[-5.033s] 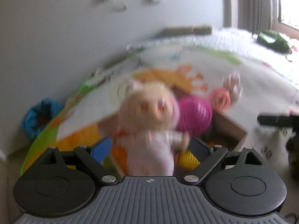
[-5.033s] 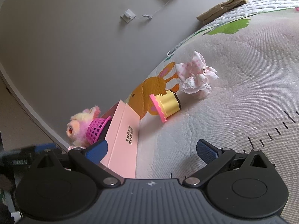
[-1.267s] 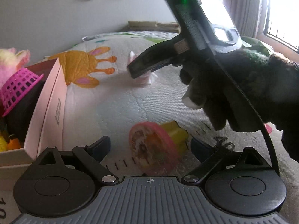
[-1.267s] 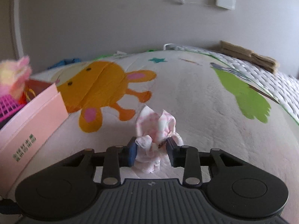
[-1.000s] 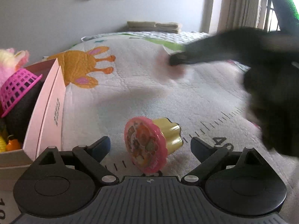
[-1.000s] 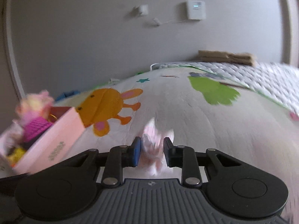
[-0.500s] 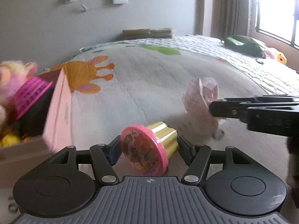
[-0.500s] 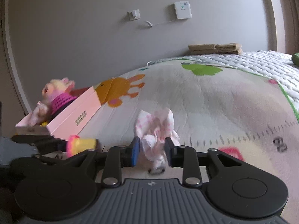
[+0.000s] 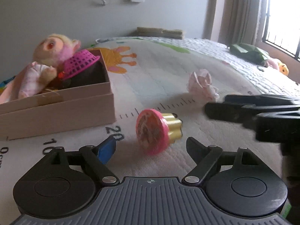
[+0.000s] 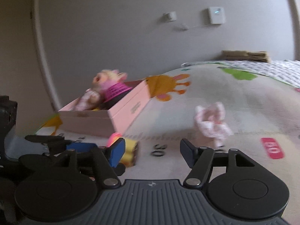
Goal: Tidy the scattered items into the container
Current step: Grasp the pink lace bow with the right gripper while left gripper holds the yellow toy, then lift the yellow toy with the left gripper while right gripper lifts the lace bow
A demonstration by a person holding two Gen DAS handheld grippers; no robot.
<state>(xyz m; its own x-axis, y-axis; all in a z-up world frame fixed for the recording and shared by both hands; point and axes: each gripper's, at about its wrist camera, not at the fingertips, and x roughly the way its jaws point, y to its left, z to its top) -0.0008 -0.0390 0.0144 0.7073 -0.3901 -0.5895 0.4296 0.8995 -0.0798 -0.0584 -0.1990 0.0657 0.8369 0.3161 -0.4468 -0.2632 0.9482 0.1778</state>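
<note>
A pink cardboard box (image 9: 61, 110) holds a plush doll (image 9: 48, 56) and a magenta basket (image 9: 80, 63). A yellow cup toy with a pink lid (image 9: 157, 129) lies on its side on the play mat, just ahead of my left gripper (image 9: 151, 148). Its jaws are opening and the pads stand clear of the toy. A pink-and-white cloth piece (image 10: 211, 121) lies on the mat beyond my right gripper (image 10: 152, 151). Those jaws are opening too, with nothing between them. The cup toy (image 10: 129, 150) shows behind the right gripper's left finger.
The printed play mat (image 9: 150, 78) carries a ruler strip with numbers. A green bundle and small toys (image 9: 249, 53) lie far right by the window. Folded towels (image 9: 159, 31) sit against the grey wall. The right gripper's body (image 9: 253, 112) reaches in from the right.
The left gripper let go of the cup toy, which now lies on the mat near the box. The right gripper released the pink cloth onto the mat. Both grippers shifted toward the box.
</note>
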